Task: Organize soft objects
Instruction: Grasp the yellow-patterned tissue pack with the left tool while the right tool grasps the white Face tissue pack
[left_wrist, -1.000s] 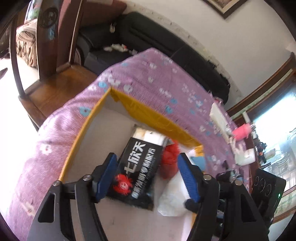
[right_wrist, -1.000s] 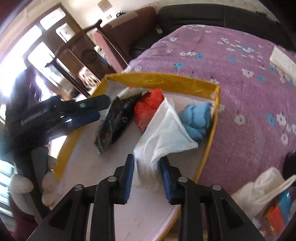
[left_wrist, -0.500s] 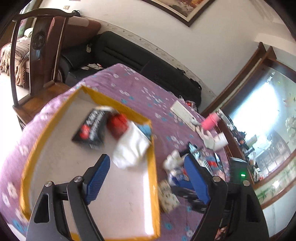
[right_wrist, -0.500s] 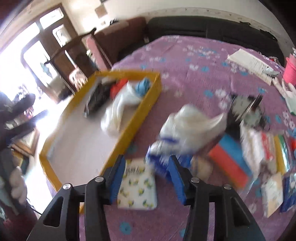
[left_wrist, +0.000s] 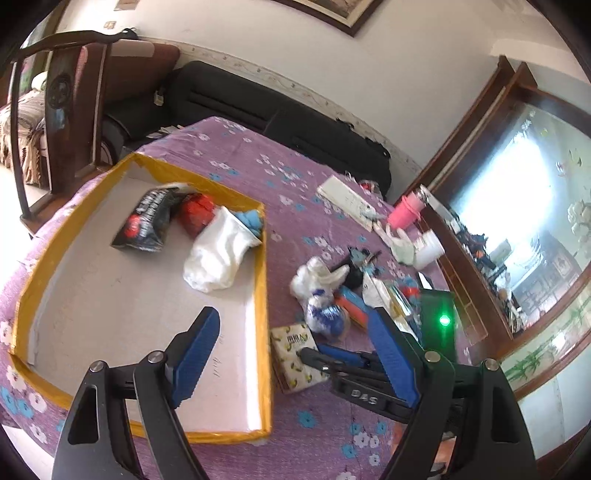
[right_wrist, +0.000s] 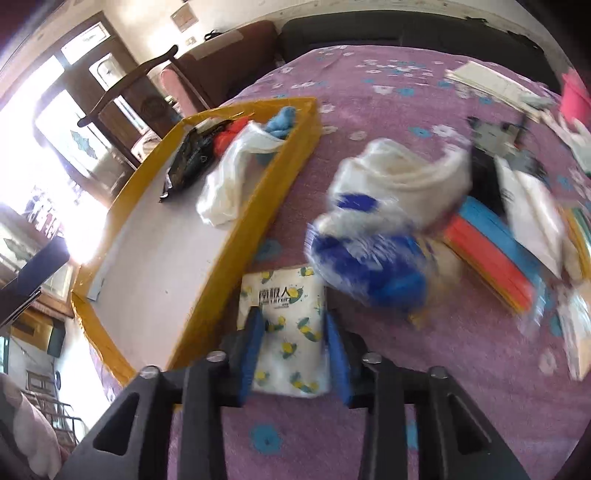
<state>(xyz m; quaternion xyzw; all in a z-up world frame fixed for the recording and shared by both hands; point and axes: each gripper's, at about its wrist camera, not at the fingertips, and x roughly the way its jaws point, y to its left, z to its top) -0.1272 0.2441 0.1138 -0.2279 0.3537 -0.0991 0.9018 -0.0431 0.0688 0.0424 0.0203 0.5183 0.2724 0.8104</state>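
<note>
Lemon-printed tissue pack (right_wrist: 291, 328) sits pinched between the just-closing right gripper's (right_wrist: 295, 358) blue pads.

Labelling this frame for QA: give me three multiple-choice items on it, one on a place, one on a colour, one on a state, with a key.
1. Where does the lemon-print tissue pack lie?
A. Inside the tray
B. On the purple cloth just outside the tray's wall
C. On the chair

2. What colour is the tray's rim?
A. Yellow
B. Green
C. Black

3. How does the right gripper stand?
A. Wide open over bare cloth
B. Closed on the white sock
C. Fingers either side of the tissue pack, against it

Key: B, the pack sits on the floral cloth beside the tray wall. A, yellow tape runs round the whole edge. C, the blue fingers flank the pack; the jaws have just been closing on it, while the white sock lies in the tray.
</note>
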